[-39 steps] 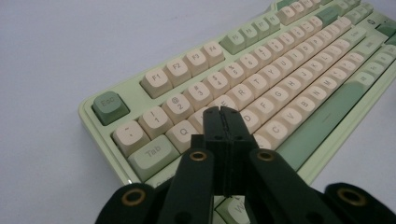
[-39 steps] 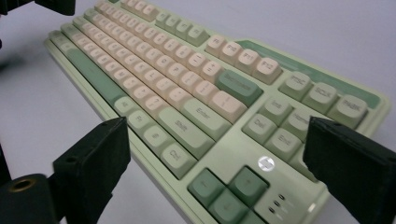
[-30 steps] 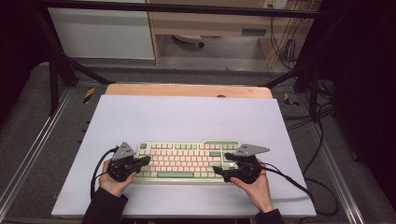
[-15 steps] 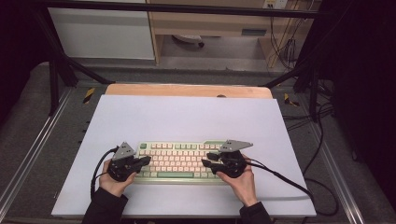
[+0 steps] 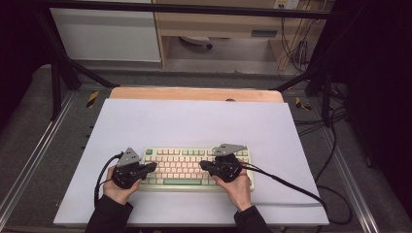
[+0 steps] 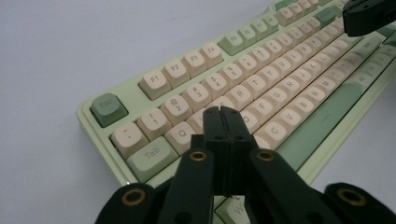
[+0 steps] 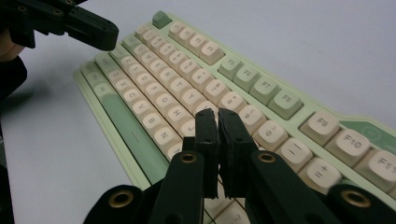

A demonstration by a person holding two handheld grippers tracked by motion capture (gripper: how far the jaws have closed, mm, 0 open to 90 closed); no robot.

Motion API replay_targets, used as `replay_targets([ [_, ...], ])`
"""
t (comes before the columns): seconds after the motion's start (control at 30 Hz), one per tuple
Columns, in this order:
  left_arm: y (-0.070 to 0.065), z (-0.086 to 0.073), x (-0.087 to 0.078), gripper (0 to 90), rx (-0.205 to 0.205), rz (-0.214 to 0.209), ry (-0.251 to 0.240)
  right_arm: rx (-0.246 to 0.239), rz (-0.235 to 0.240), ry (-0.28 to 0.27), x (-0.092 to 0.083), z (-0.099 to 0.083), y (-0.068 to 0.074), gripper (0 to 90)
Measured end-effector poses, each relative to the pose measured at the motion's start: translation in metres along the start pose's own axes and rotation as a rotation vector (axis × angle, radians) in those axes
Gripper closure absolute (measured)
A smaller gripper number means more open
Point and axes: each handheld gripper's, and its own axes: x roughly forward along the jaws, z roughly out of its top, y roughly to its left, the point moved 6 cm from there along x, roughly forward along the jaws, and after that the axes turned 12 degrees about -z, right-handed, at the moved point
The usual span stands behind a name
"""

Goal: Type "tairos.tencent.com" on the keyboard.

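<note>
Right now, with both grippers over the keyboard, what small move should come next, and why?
Probably ease the right gripper straight down onto a key. Its jaws have just closed, empty, its tip poised above the keyboard right-hand letter keys, while the shut left gripper waits above the left keys.

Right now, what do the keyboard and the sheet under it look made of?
Keyboard: likely moulded plastic, matte cream and green keycaps with printed legends, soft sheen on the pale green case. Sheet: pale lavender-white, flat, matte, thin edge on a wooden board; paper or thin plastic, can't tell.
</note>
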Motion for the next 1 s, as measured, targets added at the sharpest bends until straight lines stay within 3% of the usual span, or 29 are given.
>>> replay_targets([
  [0.47, 0.000, 0.000, 0.000, 90.0, 0.001, 0.000, -0.002, 0.017, -0.015, 0.029, 0.026, 0.000, 0.003, 90.0],
  [1.0, 0.000, 0.001, -0.001, 90.0, 0.003, 0.000, -0.002, 0.003, -0.043, 0.060, 0.040, -0.001, 0.004, 90.0],
])
